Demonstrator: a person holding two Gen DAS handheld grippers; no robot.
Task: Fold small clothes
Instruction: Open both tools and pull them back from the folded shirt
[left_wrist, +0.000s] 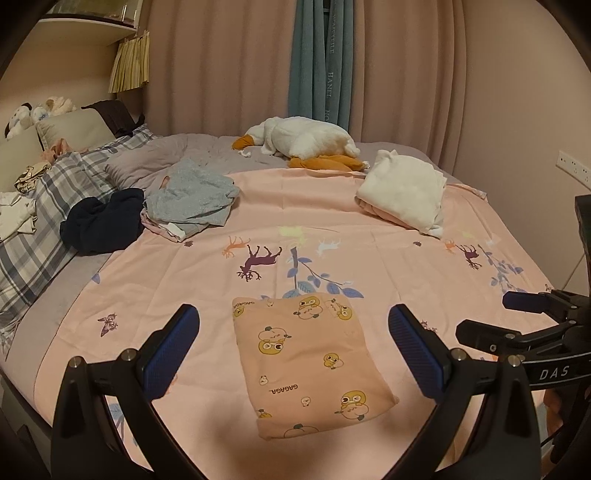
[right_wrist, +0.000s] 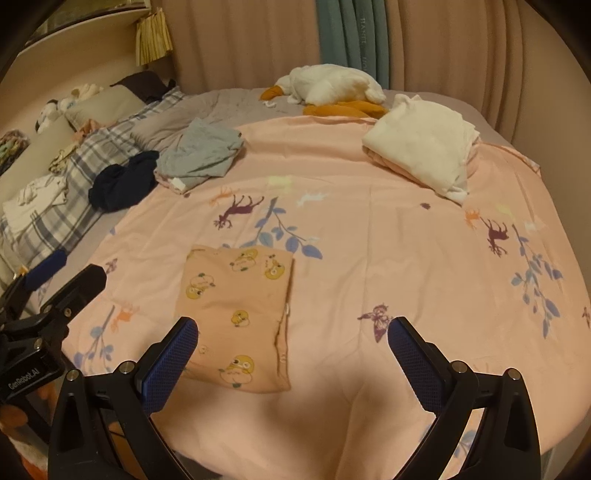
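Lying flat on the pink bedspread (left_wrist: 369, 229) near its front edge is the folded peach garment (left_wrist: 310, 362), printed with yellow cartoon ducks, its edges squared into a neat rectangle. Both claws are hanging above it with nothing in them. The left gripper (left_wrist: 294, 345) is spreading its blue-padded fingers (left_wrist: 170, 354) wide, one on each side of the garment as its own camera sees it, clear of the cloth. The right gripper (right_wrist: 291, 356) is gaping just as wide, with the garment (right_wrist: 236, 317) showing behind its left finger and bare bedspread (right_wrist: 369, 258) stretching under its right one.

Around the garment the spread is lying open on all sides, with deer, leaves and a butterfly printed across it. Clutter is sitting well apart, toward the far side: a grey crumpled piece (left_wrist: 192, 195) and a dark navy one (left_wrist: 101, 221) at far left, just beside plaid pillows (left_wrist: 40, 221); a white folded stack (left_wrist: 404, 192) at far right; a plush goose (left_wrist: 306, 142) against the curtains (left_wrist: 240, 55). To the right the spread is running on to the bed's edge near the wall.
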